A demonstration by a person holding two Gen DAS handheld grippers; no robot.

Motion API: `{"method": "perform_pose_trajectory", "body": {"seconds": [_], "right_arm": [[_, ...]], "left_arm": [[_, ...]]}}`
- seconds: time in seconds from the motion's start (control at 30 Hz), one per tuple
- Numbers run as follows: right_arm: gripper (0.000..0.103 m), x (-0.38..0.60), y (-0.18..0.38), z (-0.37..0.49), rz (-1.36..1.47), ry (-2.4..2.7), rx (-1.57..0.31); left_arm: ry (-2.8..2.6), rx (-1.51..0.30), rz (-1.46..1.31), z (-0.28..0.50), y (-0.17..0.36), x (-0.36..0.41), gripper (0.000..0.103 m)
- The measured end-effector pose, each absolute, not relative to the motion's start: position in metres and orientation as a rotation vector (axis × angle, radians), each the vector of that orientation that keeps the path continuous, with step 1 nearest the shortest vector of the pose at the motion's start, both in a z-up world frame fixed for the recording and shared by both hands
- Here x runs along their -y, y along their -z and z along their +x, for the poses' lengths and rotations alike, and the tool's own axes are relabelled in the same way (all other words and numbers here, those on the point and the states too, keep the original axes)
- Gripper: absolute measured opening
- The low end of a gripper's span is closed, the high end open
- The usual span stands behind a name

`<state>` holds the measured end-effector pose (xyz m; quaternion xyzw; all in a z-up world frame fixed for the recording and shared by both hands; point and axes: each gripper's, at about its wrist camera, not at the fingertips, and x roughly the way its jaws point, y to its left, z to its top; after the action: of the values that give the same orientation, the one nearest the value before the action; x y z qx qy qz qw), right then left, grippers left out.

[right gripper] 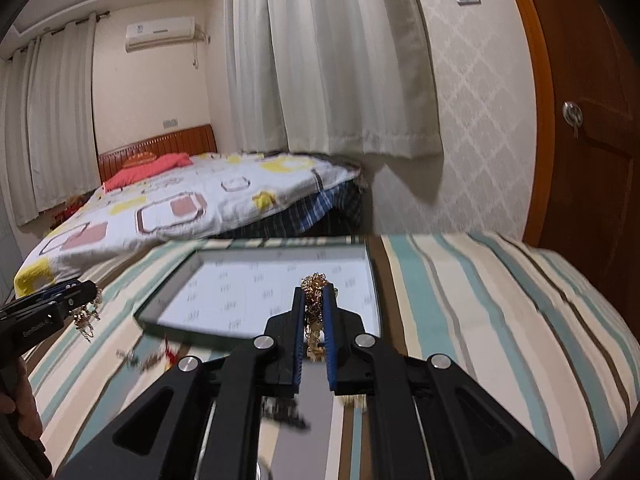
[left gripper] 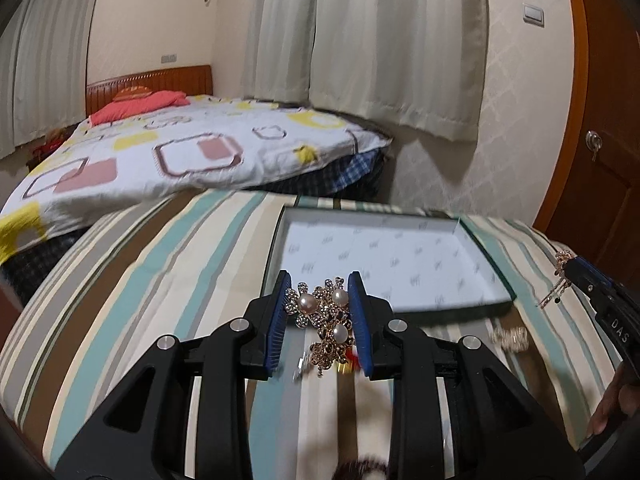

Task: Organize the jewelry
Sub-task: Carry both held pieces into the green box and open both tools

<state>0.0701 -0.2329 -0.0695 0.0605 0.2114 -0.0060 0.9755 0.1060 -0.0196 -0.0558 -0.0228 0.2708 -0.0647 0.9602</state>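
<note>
My left gripper point(left gripper: 320, 284) is shut on a pearl-and-rhinestone flower brooch point(left gripper: 326, 312), held above the striped cloth just before the near edge of a shallow white-lined tray point(left gripper: 460, 276). My right gripper point(right gripper: 315, 290) is shut on a gold chain piece point(right gripper: 314, 308), held over the near edge of the same tray point(right gripper: 176, 288). The right gripper also shows at the right in the left wrist view point(left gripper: 570, 266), with gold chain dangling. The left gripper shows at the left in the right wrist view point(right gripper: 90, 294), brooch hanging below.
More jewelry lies on the striped cloth: a gold piece point(left gripper: 510, 336) right of my left gripper, small silver and red bits point(right gripper: 156, 354) before the tray. A bed point(left gripper: 180, 152) stands beyond, curtains and a wooden door point(right gripper: 592, 140) at the right.
</note>
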Motion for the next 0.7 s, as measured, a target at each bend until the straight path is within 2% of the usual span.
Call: {"method": "perform_pose_trajectory", "body": {"seconds": [0.27,0.7], "right_arm": [[0.01,0.245,0.075,0.123,0.132,0.003,-0.396],[0.01,0.257,0.13,0.184,0.128,0.021,-0.617]], "left_arm": [[0.132,-0.568,-0.056,0.183,0.067,0.039,0.029],[0.102,-0.778,0.002,0.246,0.133,0.05,0.029]]}}
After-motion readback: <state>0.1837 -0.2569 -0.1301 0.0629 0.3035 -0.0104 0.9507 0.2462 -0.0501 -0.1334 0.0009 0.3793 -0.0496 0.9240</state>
